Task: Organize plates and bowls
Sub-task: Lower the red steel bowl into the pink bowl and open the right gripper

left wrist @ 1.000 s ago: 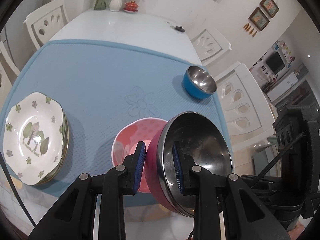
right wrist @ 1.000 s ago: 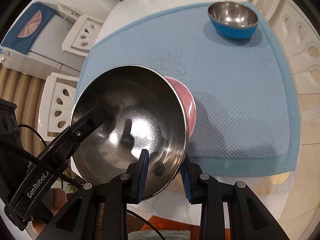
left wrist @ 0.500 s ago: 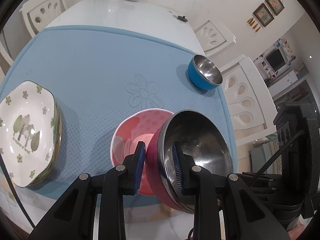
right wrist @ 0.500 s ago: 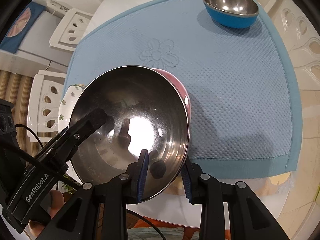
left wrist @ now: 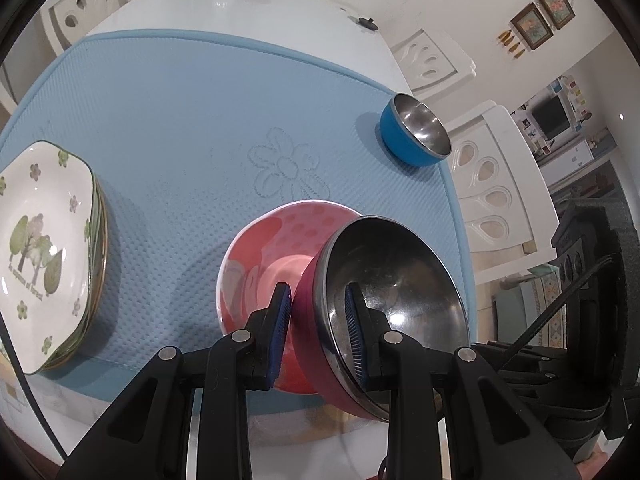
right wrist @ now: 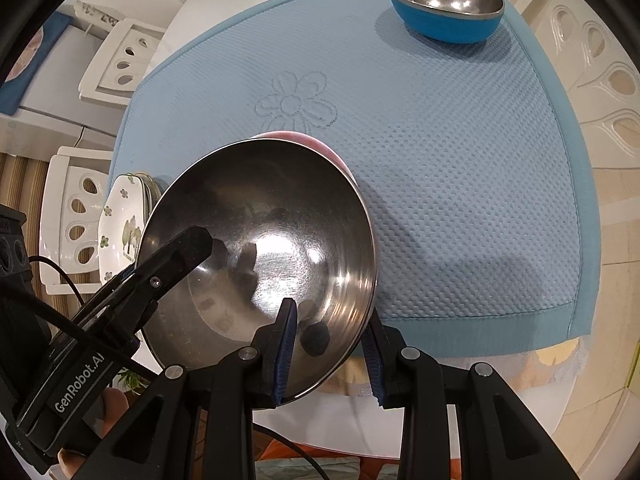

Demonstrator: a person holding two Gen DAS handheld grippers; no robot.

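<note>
Left wrist view looks down on a white tabletop carrying one blue mat that covers most of the near end. On the mat, at the left edge, sits one stack of flowered plates; the number in the stack cannot be told. Three bowls show in all. The red bowl, steel inside, is tilted and held off the mat, over the near side of the pink bowl, which rests on the mat near its front edge. Whether the two touch cannot be told. The blue bowl, also steel inside, stands well apart at the far right corner of the mat.

Two grippers hold the red bowl. The left gripper is nearly closed, pinching the rim on its left side, one pad outside on the red wall, one inside on the steel. The right gripper is clamped the same way on the near rim, one pad inside the bowl, the other outside.
</note>
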